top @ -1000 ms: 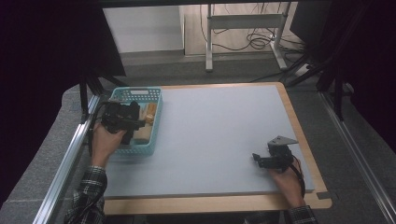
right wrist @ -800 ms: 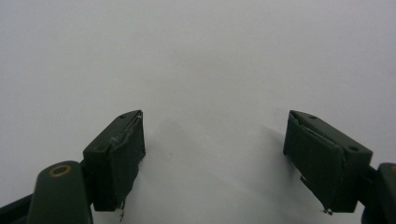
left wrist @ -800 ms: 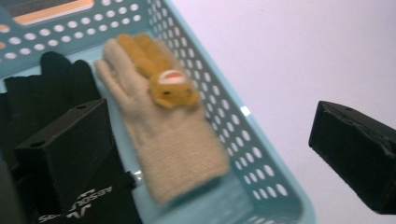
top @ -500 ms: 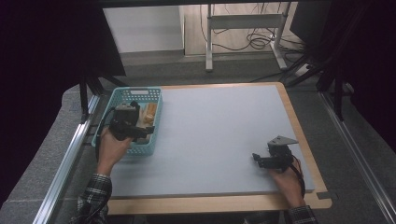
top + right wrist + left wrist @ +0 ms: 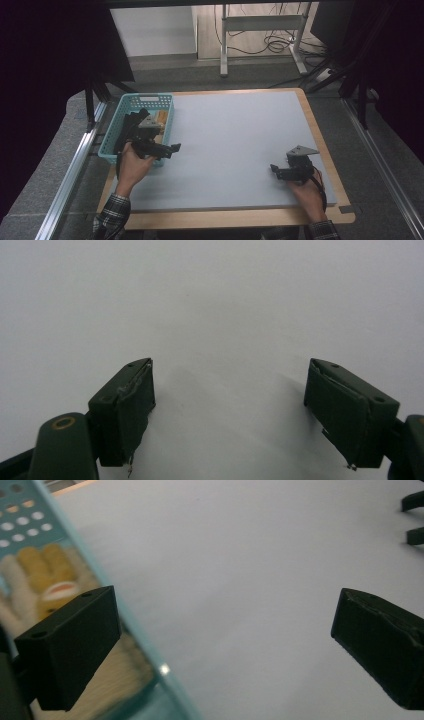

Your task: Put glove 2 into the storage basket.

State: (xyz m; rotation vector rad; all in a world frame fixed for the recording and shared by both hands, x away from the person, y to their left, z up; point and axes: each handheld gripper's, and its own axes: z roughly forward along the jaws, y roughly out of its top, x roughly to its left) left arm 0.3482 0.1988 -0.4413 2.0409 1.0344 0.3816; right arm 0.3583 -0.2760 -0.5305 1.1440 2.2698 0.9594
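A teal plastic basket (image 5: 145, 97) stands at the left edge of the grey mat (image 5: 235, 135). A cream and yellow soft toy (image 5: 161, 119) lies inside it. My left gripper (image 5: 171, 150) hovers at the basket's near right corner, pointing out over the mat, open and holding nothing. In the left gripper view the basket rim (image 5: 75, 540) runs diagonally past the left jaw, the toy (image 5: 50, 575) lies behind it, and the left gripper (image 5: 225, 625) spans bare mat. My right gripper (image 5: 276, 171) rests low at the mat's near right, open; in its own view the right gripper (image 5: 230, 385) is empty.
The mat lies on a wooden tabletop (image 5: 320, 130) with metal rails (image 5: 75, 165) along both sides. Beyond the far edge are a floor, a metal stand (image 5: 260, 30) and cables. The right gripper's jaws (image 5: 412, 520) appear far off in the left gripper view.
My left gripper has moved from above the basket towards the right and nearer, out past the basket's right rim. The right gripper has stayed in place.
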